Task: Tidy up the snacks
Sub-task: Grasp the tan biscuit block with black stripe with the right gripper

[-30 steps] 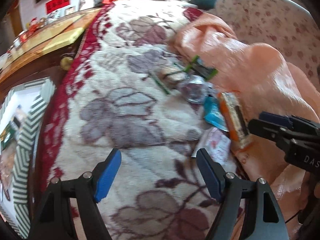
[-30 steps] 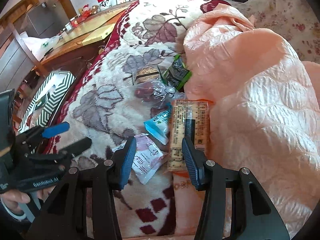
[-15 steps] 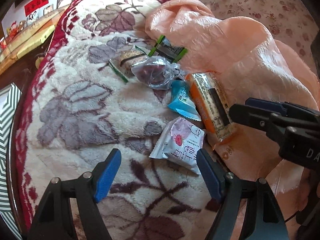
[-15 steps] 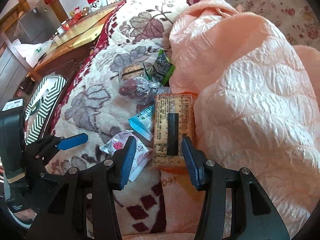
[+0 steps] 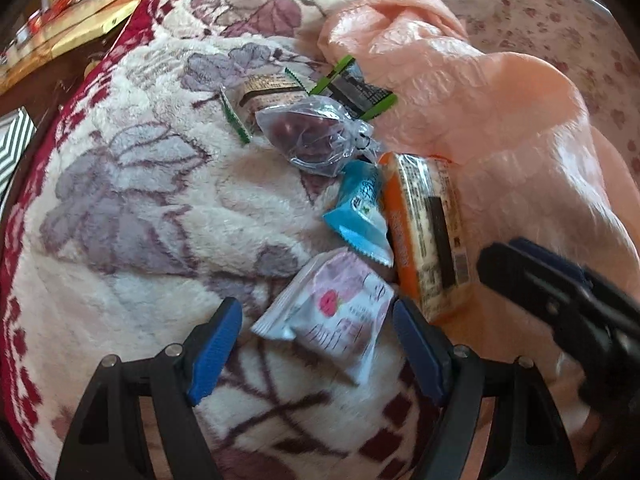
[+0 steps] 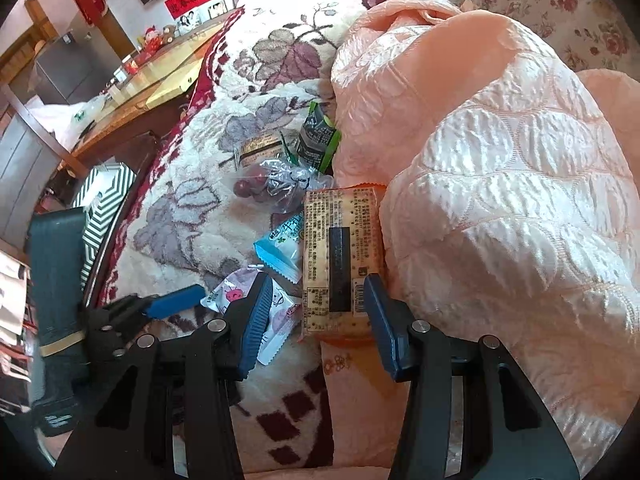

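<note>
left gripper (image 5: 318,334): jaws wide, astride pink packet (image 5: 340,312), not pressing | right gripper (image 6: 316,308): jaws narrower, flanking cracker pack (image 6: 340,256), no grip

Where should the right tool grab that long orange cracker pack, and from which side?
Grip the orange cracker pack across its narrow width at the near end, coming down from above. It lies flat and lengthwise on the floral blanket, pointing away from the right tool, whose open jaws already straddle that end. Its far end is crowded by the peach quilt.
</note>
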The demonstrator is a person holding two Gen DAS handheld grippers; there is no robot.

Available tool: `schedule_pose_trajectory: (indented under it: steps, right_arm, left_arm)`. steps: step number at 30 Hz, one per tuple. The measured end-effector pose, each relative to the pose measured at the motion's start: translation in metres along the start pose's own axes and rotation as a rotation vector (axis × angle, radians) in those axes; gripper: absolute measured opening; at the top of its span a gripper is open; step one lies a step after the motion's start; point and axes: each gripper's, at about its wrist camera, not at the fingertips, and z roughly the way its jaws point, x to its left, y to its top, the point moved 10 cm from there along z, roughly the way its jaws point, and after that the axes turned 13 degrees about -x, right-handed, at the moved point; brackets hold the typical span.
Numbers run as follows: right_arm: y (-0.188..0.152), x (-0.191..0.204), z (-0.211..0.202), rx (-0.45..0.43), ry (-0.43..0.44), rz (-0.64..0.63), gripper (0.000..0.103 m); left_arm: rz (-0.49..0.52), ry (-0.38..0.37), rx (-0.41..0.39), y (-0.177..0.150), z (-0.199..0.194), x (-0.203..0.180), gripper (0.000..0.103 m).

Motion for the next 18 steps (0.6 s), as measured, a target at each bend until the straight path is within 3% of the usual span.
schedule_pose_trajectory:
  steps: [7,12,18]
  right_arm:
    - [-0.002,-0.005,0.001,0.006,0.008,0.025,0.047]
    - [-0.004,-0.003,0.005,0.023,0.010,0.017,0.053]
    - [-0.005,0.002,0.021,0.050,-0.037,-0.052,0.053]
  left_arm:
    - [-0.019,0.063,0.003,0.007,0.018,0.001,0.083]
    - [0.113,0.050,0.006,-0.005,0.010,0.003,0.083]
    - [0.104,0.032,-0.005,-0.011,-0.011,0.017,0.083]
